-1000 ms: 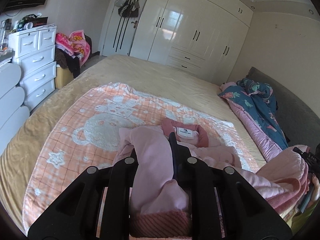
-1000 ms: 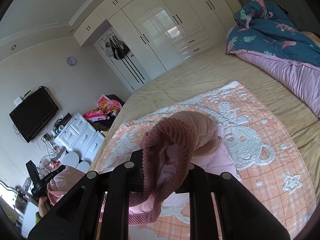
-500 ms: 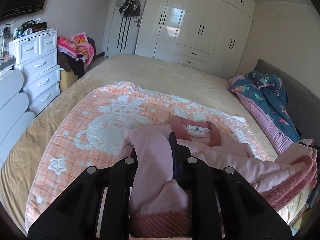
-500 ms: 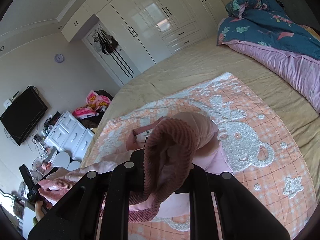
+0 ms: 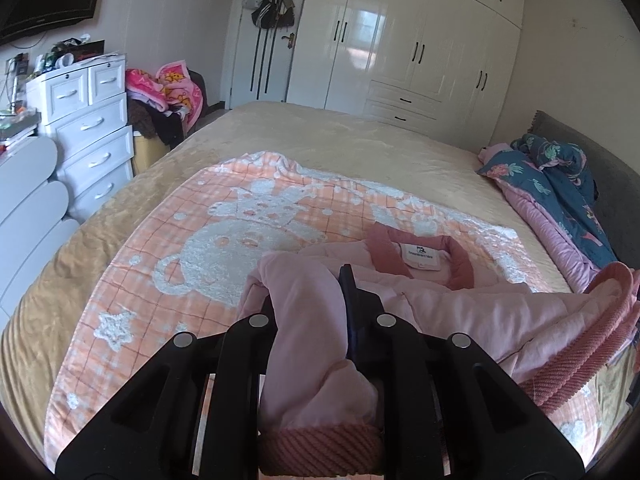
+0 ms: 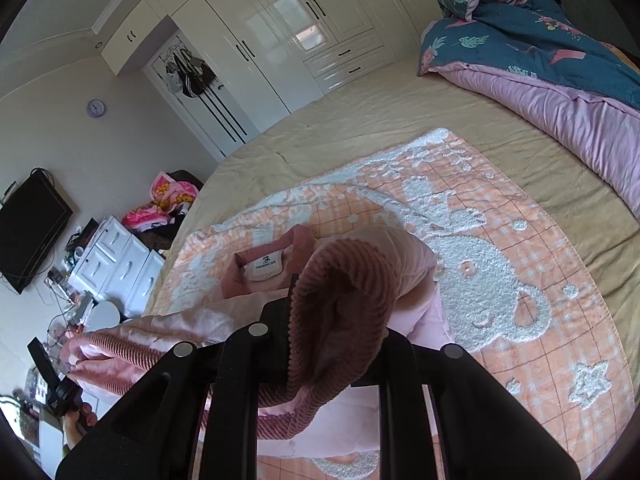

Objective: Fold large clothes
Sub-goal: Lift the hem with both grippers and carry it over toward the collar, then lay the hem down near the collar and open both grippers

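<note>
A pink quilted jacket [image 5: 472, 308] with a darker ribbed hem and collar lies spread on the orange bear blanket [image 5: 224, 248]. Its collar with a white label [image 5: 420, 254] points away from me. My left gripper [image 5: 310, 320] is shut on one corner of the jacket's hem end, the fabric bunched between the fingers. My right gripper [image 6: 332, 320] is shut on the other ribbed hem corner [image 6: 348, 276]. The hem stretches between both grippers, held a little above the blanket [image 6: 500, 280]. The left gripper also shows at the far left of the right wrist view [image 6: 60, 392].
The blanket lies on a beige bed [image 5: 320, 140]. A rolled blue and purple duvet [image 5: 560, 184] lies at the right by the grey headboard. White drawers [image 5: 88, 140] stand left of the bed. White wardrobes [image 5: 400, 40] line the far wall.
Both grippers have moved forward and lower over the bed, carrying the hem. The jacket has spread flatter, with the collar and label now laid out farther from me.
</note>
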`<state>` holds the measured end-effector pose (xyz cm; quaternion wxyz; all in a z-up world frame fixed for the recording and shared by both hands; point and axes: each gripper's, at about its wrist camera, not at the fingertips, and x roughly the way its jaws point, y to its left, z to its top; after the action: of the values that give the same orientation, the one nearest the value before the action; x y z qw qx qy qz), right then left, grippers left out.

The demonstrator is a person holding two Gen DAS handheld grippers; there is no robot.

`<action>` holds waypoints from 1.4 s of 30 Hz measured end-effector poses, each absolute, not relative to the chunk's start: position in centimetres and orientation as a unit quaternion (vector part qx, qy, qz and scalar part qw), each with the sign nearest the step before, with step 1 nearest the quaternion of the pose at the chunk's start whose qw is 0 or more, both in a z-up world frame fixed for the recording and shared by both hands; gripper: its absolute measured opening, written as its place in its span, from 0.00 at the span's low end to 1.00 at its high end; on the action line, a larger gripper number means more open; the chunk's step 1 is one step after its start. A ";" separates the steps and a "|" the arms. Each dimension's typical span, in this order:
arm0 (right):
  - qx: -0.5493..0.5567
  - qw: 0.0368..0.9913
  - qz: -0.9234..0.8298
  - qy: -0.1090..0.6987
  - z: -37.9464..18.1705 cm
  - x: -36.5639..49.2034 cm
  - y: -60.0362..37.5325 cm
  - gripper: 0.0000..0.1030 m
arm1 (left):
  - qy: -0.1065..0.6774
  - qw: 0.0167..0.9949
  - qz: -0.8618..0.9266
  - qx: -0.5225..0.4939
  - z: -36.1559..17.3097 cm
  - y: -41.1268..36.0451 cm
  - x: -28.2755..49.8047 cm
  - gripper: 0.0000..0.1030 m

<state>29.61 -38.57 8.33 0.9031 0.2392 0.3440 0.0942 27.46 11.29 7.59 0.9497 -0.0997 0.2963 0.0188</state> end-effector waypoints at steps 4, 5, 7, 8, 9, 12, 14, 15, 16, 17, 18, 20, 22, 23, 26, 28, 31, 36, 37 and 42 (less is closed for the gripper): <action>0.242 0.900 0.086 0.353 6.9 31.1 -38.7 0.15 | 0.297 0.949 0.037 -0.100 6.4 11.4 28.1 0.12; 0.242 0.899 0.085 0.355 6.5 31.5 -38.7 0.15 | 0.298 0.949 0.041 -0.100 5.9 11.4 28.3 0.12; 0.242 0.897 0.082 0.360 5.6 32.2 -38.6 0.15 | 0.299 0.948 0.046 -0.098 5.3 11.3 28.6 0.12; 0.243 0.897 0.082 0.361 5.3 32.4 -38.5 0.15 | 0.298 0.949 0.048 -0.096 4.9 11.3 28.8 0.12; 0.244 0.896 0.081 0.361 4.9 32.7 -38.5 0.15 | 0.296 0.949 0.048 -0.094 4.6 11.2 29.0 0.12; 0.254 0.892 0.080 0.365 3.8 33.4 -38.7 0.15 | 0.295 0.950 0.048 -0.092 3.9 10.9 29.5 0.12; 0.263 0.889 0.083 0.365 3.2 33.8 -38.9 0.16 | 0.295 0.950 0.047 -0.093 3.5 10.9 29.9 0.12; 0.269 0.887 0.086 0.366 2.9 34.1 -39.1 0.16 | 0.295 0.950 0.046 -0.093 3.4 10.9 30.0 0.12; 0.277 0.884 0.091 0.365 2.6 34.3 -39.3 0.17 | 0.294 0.950 0.045 -0.093 3.2 10.9 30.2 0.12; 0.288 0.881 0.099 0.363 2.4 34.4 -39.5 0.20 | 0.293 0.951 0.045 -0.092 3.1 10.8 30.3 0.12; 0.296 0.877 0.105 0.363 2.3 34.5 -39.7 0.23 | 0.293 0.950 0.045 -0.093 3.0 10.8 30.4 0.12; 0.317 0.870 0.122 0.358 2.2 34.5 -40.0 0.33 | 0.293 0.950 0.043 -0.097 2.9 10.8 30.5 0.12; 0.357 0.858 0.164 0.329 2.2 33.9 -40.4 0.65 | 0.291 0.951 0.041 -0.097 2.8 10.8 30.6 0.12; 0.363 0.859 0.167 0.319 2.3 33.5 -40.5 0.79 | 0.290 0.951 0.039 -0.097 2.7 10.8 30.6 0.12; 0.352 0.875 0.178 0.281 2.9 31.7 -40.2 0.81 | 0.288 0.952 0.034 -0.098 2.5 10.8 30.7 0.12; 0.318 0.896 0.164 0.263 3.3 30.4 -39.7 0.86 | 0.288 0.952 0.033 -0.098 2.5 10.9 30.7 0.12; 0.245 0.928 0.128 0.250 3.2 28.7 -38.1 0.89 | 0.288 0.952 0.031 -0.096 2.6 10.8 30.8 0.13; 0.148 0.953 0.092 0.248 1.4 27.5 -35.4 0.90 | 0.286 0.953 0.031 -0.090 2.8 10.4 30.8 0.16; 0.132 0.954 0.088 0.256 0.9 27.6 -34.8 0.90 | 0.286 0.953 0.031 -0.090 2.9 10.3 30.8 0.16; 0.083 0.947 0.080 0.300 -0.8 28.8 -33.4 0.91 | 0.277 0.955 0.020 -0.105 3.6 10.1 30.5 0.40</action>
<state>28.77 -33.42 -0.78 0.9468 0.0832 0.3004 0.0804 30.51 10.14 3.55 0.9548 -0.1052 0.2774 0.0195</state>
